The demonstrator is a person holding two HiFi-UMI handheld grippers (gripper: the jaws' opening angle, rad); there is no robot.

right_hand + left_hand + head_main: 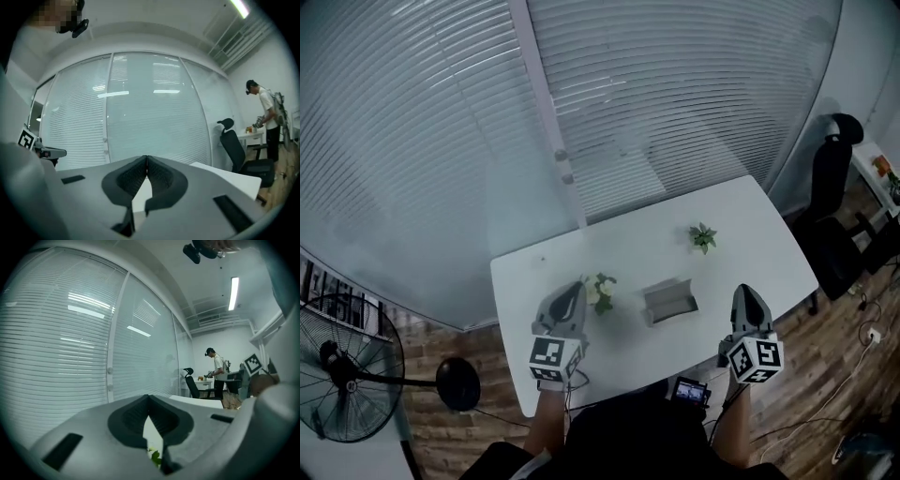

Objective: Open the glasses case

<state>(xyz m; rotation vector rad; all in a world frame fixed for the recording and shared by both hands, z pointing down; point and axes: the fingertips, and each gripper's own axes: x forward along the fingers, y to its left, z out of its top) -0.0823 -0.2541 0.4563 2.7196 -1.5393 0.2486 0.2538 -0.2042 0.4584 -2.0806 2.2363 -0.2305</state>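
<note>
The grey glasses case (668, 300) lies on the white table (750, 216) near its front middle, with its lid standing open. My left gripper (574, 292) hovers to the case's left, beside a small plant, its jaws shut and empty. My right gripper (748, 298) is held up to the case's right, apart from it, jaws shut with nothing between them. In the left gripper view the shut tips (149, 398) point level toward the glass wall, with green leaves (155, 456) showing below. The right gripper view shows shut tips (146, 159) above the table top; the case is hidden there.
A small white-flowered plant (600, 291) stands by the left gripper and a green sprig (703, 236) at the table's back right. Glass walls with blinds (675, 84) lie behind. A floor fan (347, 375) stands left, a black office chair (830, 178) right. A person (267, 117) stands at a far desk.
</note>
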